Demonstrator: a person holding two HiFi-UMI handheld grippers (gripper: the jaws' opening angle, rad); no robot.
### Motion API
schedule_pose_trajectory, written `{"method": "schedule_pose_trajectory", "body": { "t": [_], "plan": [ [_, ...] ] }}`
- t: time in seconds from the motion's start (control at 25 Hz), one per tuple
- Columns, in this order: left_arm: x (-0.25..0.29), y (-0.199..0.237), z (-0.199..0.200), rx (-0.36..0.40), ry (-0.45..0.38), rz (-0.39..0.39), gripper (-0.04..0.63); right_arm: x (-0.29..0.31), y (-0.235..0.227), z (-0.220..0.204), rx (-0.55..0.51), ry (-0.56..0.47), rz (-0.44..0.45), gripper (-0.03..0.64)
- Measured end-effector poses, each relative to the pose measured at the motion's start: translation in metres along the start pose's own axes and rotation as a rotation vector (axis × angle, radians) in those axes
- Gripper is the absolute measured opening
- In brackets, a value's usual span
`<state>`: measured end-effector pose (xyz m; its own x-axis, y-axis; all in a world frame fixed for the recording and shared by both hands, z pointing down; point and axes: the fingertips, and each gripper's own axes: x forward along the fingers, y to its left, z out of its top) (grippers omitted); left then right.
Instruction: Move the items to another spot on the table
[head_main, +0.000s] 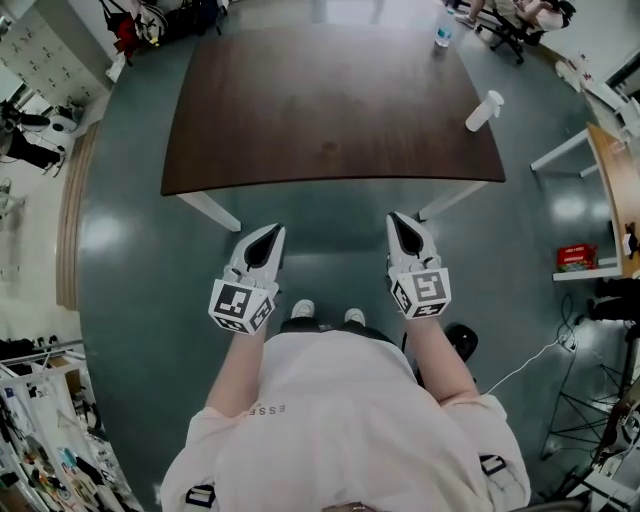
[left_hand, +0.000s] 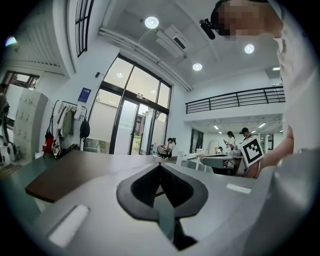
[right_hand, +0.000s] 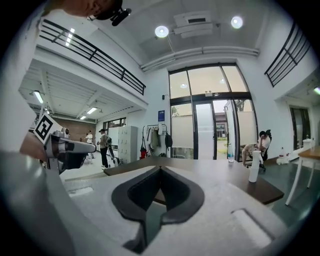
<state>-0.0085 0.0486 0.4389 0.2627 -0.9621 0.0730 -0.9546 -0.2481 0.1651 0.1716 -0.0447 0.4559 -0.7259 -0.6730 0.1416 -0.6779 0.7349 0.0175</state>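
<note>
**Head view.** Your left gripper (head_main: 274, 232) and right gripper (head_main: 397, 218) hang short of the dark table (head_main: 330, 120), over grey floor (head_main: 330, 215). Both pairs of jaws are closed on nothing. The spray bottle (head_main: 484, 110) stands at the table's right edge and the water bottle (head_main: 444, 30) at its far edge, both well apart from your fingers.

**Left gripper view.** The jaws meet at their tips, empty. The table lies ahead and to the left, with glazed doors (left_hand: 130, 125) beyond.

**Right gripper view.** The jaws meet at their tips, empty. The spray bottle stands ahead to the right with nothing in between.
</note>
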Motion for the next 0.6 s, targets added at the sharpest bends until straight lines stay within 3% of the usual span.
{"method": "schedule_pose_trajectory", "body": {
  "t": [0.6],
  "plan": [
    [0.014,-0.004,0.004,-0.023,-0.025,-0.028,0.015,0.007,0.006,0.002,-0.015,0.021,0.032,-0.012]
  ]
}}
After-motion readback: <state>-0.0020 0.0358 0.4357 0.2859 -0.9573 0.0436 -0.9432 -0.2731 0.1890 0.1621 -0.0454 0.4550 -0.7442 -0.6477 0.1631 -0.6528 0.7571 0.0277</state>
